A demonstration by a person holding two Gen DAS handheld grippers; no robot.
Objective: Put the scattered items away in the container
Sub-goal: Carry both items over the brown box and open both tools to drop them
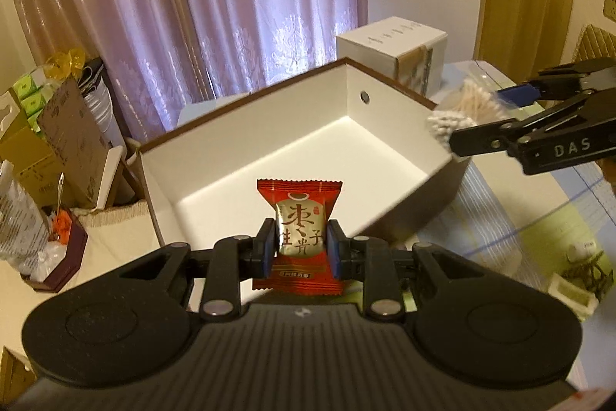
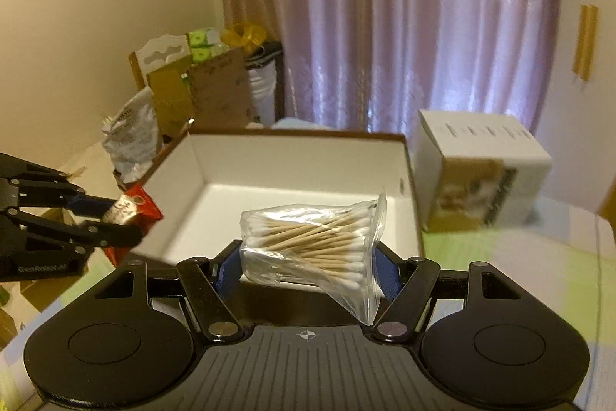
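Red-gold snack packet [image 1: 300, 233]; white box [image 1: 269, 141], brown rim; clear bag [image 2: 312, 245], tan-white swabs; mauve patterned curtain [image 1: 215, 6].

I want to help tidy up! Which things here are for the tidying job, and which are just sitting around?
For the job:
- red snack packet, held in the left gripper
- bag of cotton swabs, held in the right gripper
- open white box, nothing inside

Just lying about:
- closed white carton
- cardboard boxes in the corner
- curtain

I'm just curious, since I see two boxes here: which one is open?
The brown-rimmed white box in front of both grippers is open, its bare inside showing. The white carton behind it, with a tan band around its side, is closed.
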